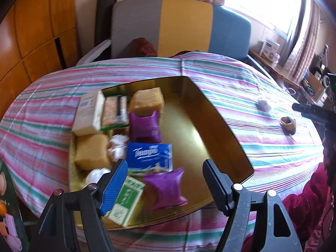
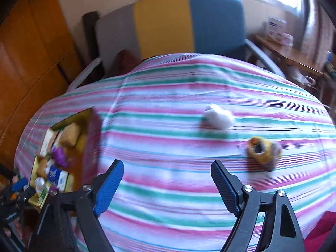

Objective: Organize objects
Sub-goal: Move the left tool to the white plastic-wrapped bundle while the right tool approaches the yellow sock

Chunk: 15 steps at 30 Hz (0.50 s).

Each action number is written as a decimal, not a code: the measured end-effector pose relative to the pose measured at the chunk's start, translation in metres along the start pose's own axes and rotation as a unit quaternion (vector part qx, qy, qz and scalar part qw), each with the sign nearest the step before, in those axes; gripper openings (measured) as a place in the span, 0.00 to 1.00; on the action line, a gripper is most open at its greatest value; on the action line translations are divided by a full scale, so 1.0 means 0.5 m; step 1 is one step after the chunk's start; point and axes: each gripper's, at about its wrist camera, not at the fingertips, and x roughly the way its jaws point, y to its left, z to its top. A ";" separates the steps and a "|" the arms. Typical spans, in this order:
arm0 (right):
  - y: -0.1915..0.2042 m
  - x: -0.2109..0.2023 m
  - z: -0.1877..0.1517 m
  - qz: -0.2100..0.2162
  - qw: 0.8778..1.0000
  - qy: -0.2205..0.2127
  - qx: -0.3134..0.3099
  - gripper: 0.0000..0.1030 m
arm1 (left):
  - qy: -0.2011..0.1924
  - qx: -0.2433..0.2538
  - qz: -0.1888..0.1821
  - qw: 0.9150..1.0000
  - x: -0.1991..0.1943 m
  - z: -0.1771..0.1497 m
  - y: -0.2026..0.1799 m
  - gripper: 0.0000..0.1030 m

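A: Left wrist view first. Our left gripper (image 1: 166,180) hangs over the near end of the gold tin (image 1: 218,113), jaws spread wide, nothing between them. A purple packet (image 1: 168,189) lies right under the gap, a green box (image 1: 126,201) at the tin's near left corner, a blue tissue pack (image 1: 151,157) just beyond.

B: And outside the tin?

A: Two strays on the striped tablecloth (image 1: 231,77), toward its right edge: a white wad (image 1: 265,103) and a small yellow-brown roll (image 1: 288,124).

B: Right wrist view, blurred. Our right gripper (image 2: 168,180) is fully open, empty, above the cloth; the white wad (image 2: 219,116) lies ahead, the roll (image 2: 261,150) nearer, off to the right.

A: We judge the step: fetching strays. Next calls for lowering around the roll, closing, then carrying left to the tin (image 2: 92,138).
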 end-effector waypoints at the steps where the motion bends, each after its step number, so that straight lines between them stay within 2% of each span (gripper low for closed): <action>1: -0.021 -0.002 0.008 -0.008 1.000 -0.005 0.006 0.84 | 0.002 0.004 -0.004 1.000 0.003 0.005 -0.008 0.72; 6: -0.143 0.007 0.043 -0.049 0.996 -0.033 0.064 0.86 | 0.013 0.021 -0.024 0.999 0.021 0.035 -0.059 0.72; 10: -0.242 0.025 0.046 -0.087 0.987 -0.050 0.124 0.86 | 0.022 0.047 -0.046 0.998 0.037 0.066 -0.119 0.72; 12: -0.286 0.031 0.030 -0.097 0.979 -0.062 0.170 0.86 | 0.022 0.063 -0.057 0.996 0.047 0.087 -0.159 0.72; 15: -0.349 0.034 0.013 -0.091 0.960 -0.059 0.258 0.86 | 0.024 0.078 -0.073 0.994 0.071 0.120 -0.219 0.72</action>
